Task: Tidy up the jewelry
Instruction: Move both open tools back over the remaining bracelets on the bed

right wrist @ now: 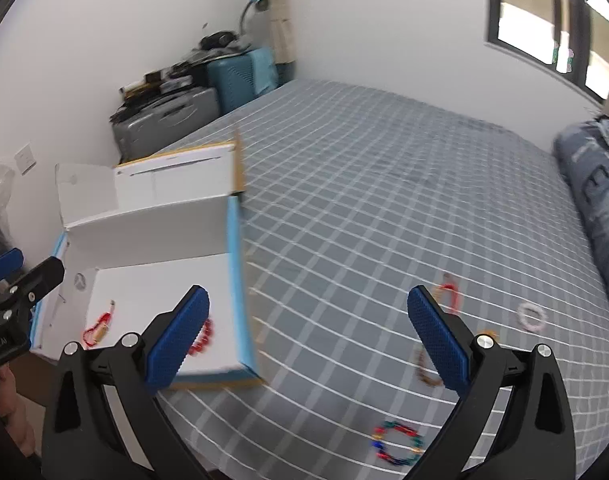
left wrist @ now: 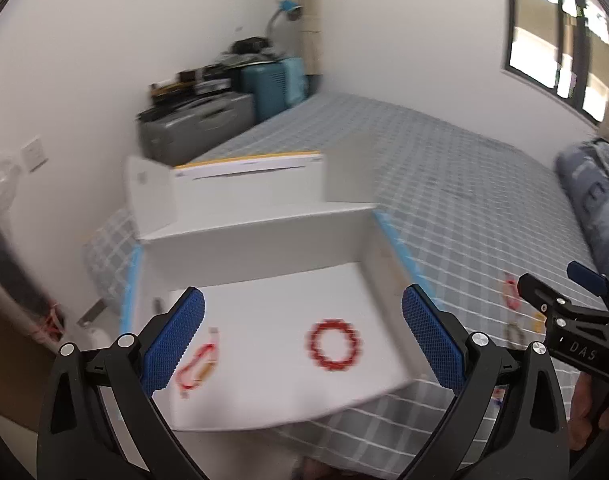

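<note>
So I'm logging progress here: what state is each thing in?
White cardboard box: lid open.
Red bead bracelet: in box.
Red cord charm: in box.
Multicoloured bead bracelet: on bed.
White bead bracelet: on bed.
Left gripper: open.
Right gripper: open.

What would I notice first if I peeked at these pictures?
The open white box on the checkered bed, with a red bead bracelet lying inside it. More bracelets lie loose on the bed, such as a multicolored one near the open right hand-held gripper.
</note>
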`<state>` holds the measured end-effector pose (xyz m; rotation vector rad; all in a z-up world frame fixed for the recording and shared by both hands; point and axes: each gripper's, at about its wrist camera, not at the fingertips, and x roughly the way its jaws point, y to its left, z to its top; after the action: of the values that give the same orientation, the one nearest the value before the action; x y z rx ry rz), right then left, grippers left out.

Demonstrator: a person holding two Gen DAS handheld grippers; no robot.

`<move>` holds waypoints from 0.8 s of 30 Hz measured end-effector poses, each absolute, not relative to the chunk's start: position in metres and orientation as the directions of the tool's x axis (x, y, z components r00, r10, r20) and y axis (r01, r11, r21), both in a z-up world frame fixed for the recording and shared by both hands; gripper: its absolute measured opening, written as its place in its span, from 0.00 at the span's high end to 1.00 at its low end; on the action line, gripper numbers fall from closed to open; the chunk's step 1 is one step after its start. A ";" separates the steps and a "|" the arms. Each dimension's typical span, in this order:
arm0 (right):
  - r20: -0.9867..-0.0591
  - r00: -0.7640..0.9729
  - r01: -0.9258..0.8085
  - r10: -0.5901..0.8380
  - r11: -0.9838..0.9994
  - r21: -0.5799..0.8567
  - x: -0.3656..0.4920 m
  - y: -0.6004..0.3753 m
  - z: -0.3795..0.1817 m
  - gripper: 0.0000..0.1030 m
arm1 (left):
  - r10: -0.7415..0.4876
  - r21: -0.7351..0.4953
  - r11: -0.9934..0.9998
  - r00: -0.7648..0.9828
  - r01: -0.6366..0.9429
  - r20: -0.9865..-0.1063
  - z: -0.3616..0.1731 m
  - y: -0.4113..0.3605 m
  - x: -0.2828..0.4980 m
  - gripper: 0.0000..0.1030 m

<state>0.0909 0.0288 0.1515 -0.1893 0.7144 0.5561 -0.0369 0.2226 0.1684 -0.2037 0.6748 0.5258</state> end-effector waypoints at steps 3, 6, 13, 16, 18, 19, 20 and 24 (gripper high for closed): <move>-0.661 0.640 -0.507 0.392 0.862 0.020 0.091 -0.005 0.152 0.07 | 0.356 -0.019 0.880 0.685 -0.475 -0.636 0.168 0.196 -0.026 0.05; -0.660 0.663 -0.466 0.353 0.885 0.005 0.093 -0.038 0.148 0.07 | 0.313 -0.024 0.904 0.702 -0.426 -0.640 0.163 0.171 -0.012 0.05; -0.669 0.691 -0.361 0.273 0.933 0.009 0.103 -0.106 0.134 0.07 | 0.239 -0.021 0.942 0.715 -0.335 -0.657 0.147 0.123 0.017 0.05; -0.676 0.698 -0.322 0.236 0.947 -0.001 0.105 -0.129 0.124 0.07 | 0.207 -0.024 0.954 0.712 -0.300 -0.671 0.135 0.104 0.033 0.05; -0.686 0.695 -0.303 0.217 0.953 -0.005 0.105 -0.143 0.115 0.07 | 0.185 -0.026 0.961 0.711 -0.275 -0.679 0.128 0.092 0.041 0.05; -0.690 0.694 -0.291 0.206 0.957 -0.008 0.104 -0.151 0.109 0.07 | 0.174 -0.021 0.966 0.707 -0.258 -0.685 0.123 0.084 0.048 0.05; -0.694 0.693 -0.280 0.194 0.960 -0.012 0.103 -0.159 0.103 0.07 | 0.170 -0.017 0.968 0.705 -0.250 -0.689 0.120 0.081 0.053 0.05; -0.722 0.673 -0.245 0.159 0.970 -0.014 0.102 -0.188 0.076 0.07 | 0.145 -0.004 0.977 0.683 -0.211 -0.716 0.100 0.057 0.077 0.05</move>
<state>0.1018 -0.1883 0.0761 -0.1129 0.8015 0.2278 0.0770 0.0574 0.0996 -0.0885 0.7944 0.1998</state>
